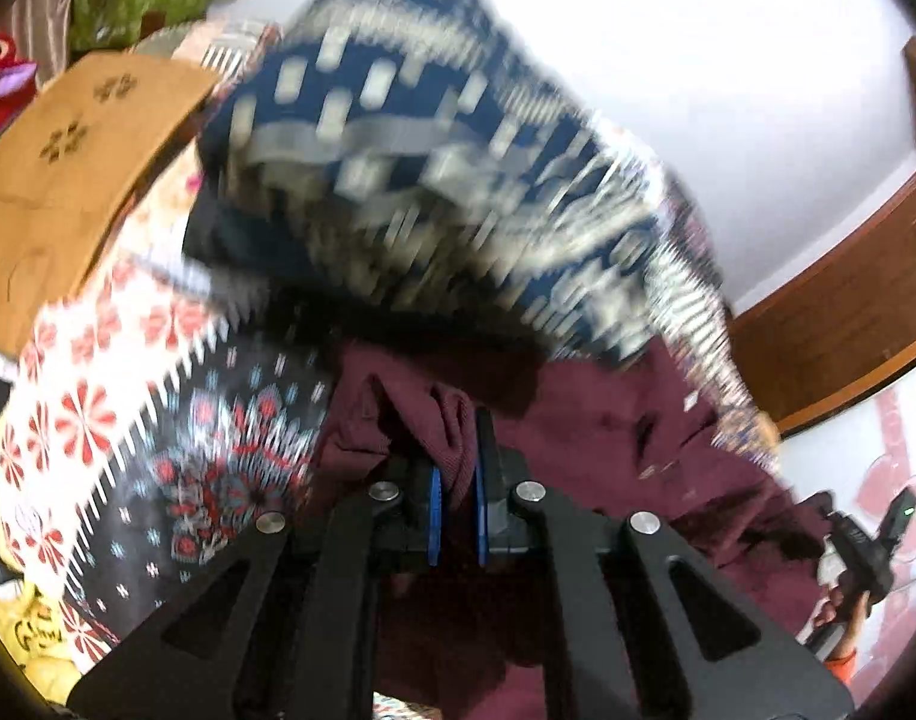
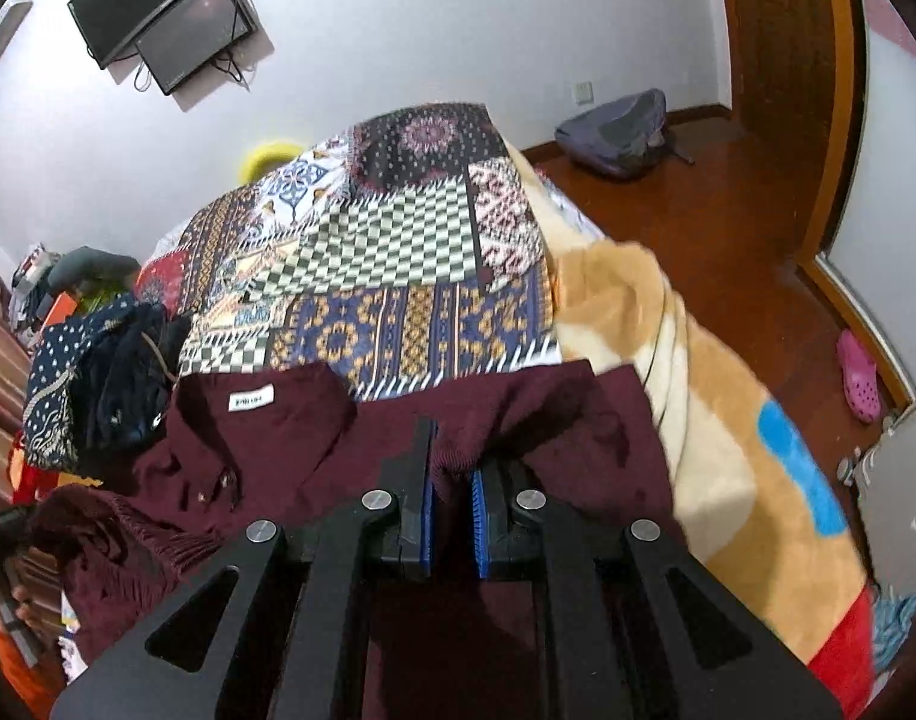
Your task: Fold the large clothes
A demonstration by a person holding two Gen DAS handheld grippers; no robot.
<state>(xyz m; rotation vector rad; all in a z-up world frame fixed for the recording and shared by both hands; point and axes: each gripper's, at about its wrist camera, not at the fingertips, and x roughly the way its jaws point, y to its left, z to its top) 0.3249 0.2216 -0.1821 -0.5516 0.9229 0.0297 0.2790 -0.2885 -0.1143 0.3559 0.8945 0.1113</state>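
We see a maroon sweater (image 2: 266, 438) of ribbed knit cloth, matt, with a white woven label at its neck. The gripper (image 2: 455, 480) arms look like matt black plastic or metal, we cannot tell which, with shiny round metal pins and blue ridged pads (image 2: 480, 516). The bedspread (image 2: 368, 252) is thin printed cloth; the blanket (image 2: 727, 372) beside it is thick and fleecy. The floor (image 2: 727, 192) is glossy wood. A pink clog (image 2: 858, 381) looks like smooth plastic or rubber.

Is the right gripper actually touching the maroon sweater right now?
Touching. In the right wrist view the right gripper is shut on a bunched fold of the maroon sweater, fabric pinched between its blue pads.
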